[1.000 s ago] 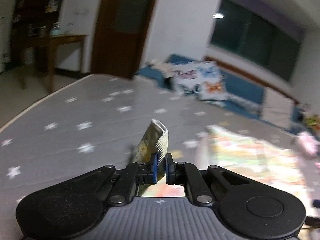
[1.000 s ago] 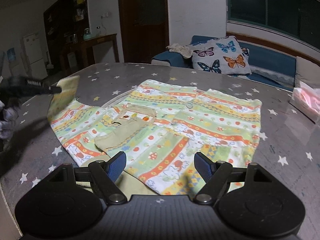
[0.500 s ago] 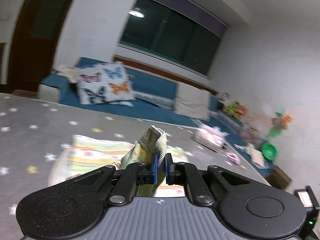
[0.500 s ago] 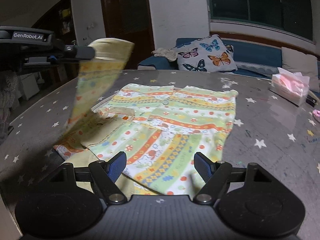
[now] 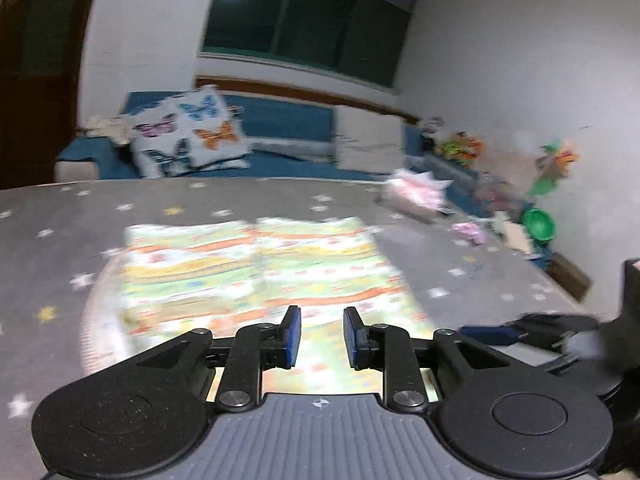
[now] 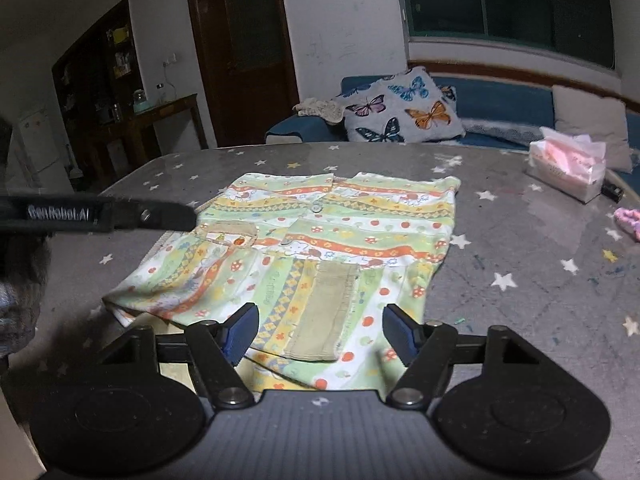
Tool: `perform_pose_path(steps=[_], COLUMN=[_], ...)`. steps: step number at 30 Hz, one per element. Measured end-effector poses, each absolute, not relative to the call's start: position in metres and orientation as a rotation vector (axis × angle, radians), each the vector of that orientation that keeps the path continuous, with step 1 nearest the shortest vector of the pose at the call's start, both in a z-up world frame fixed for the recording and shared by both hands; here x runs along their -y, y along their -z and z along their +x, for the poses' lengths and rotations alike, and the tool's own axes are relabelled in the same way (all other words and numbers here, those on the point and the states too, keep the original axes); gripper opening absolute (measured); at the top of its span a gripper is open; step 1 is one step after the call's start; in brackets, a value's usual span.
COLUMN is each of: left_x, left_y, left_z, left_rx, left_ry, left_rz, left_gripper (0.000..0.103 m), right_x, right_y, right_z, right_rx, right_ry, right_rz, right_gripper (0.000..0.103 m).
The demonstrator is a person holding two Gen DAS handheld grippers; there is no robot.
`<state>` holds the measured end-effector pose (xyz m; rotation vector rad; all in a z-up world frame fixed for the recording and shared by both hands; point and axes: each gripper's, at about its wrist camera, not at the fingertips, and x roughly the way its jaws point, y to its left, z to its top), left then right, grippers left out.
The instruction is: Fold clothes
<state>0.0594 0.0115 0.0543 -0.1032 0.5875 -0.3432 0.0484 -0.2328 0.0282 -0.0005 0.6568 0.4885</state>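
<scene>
A child's patterned shirt with green, yellow and orange stripes lies on the grey star-print table. One sleeve with a tan cuff lies folded across the shirt's front. My right gripper is open and empty, hovering over the near hem. My left gripper is open and empty above the shirt; it shows as a dark bar at the left of the right wrist view. The left wrist view is blurred.
A pink tissue pack and a small pink item lie at the table's right side. A blue sofa with a butterfly cushion stands behind the table. A dark door and shelves stand at back left.
My left gripper carried the sleeve across the shirt, opened and let it go; the sleeve now lies folded on the front. My right gripper stayed open and shifted slightly.
</scene>
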Motion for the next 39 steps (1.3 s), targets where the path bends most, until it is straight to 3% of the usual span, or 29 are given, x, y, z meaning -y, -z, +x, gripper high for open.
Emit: perform_pose_path(steps=[9,32,39], left_x=[-0.062,-0.057,-0.064], left_y=[-0.018,-0.001,-0.006], left_z=[0.059,0.110,0.087], left_rx=[-0.693,-0.702,-0.676], left_ry=[0.193,0.145,0.167], left_rz=[-0.037,0.046,0.102], left_gripper=[0.024,0.024,0.026], right_x=[0.219,0.195,0.197], right_y=[-0.014,-0.003,-0.009], right_z=[0.079,0.115,0.100], right_rx=[-0.741,-0.742,-0.743], right_ry=[-0.487,-0.479,-0.519], right_rz=[0.057,-0.013,-0.045], right_gripper=[0.041,0.039,0.039])
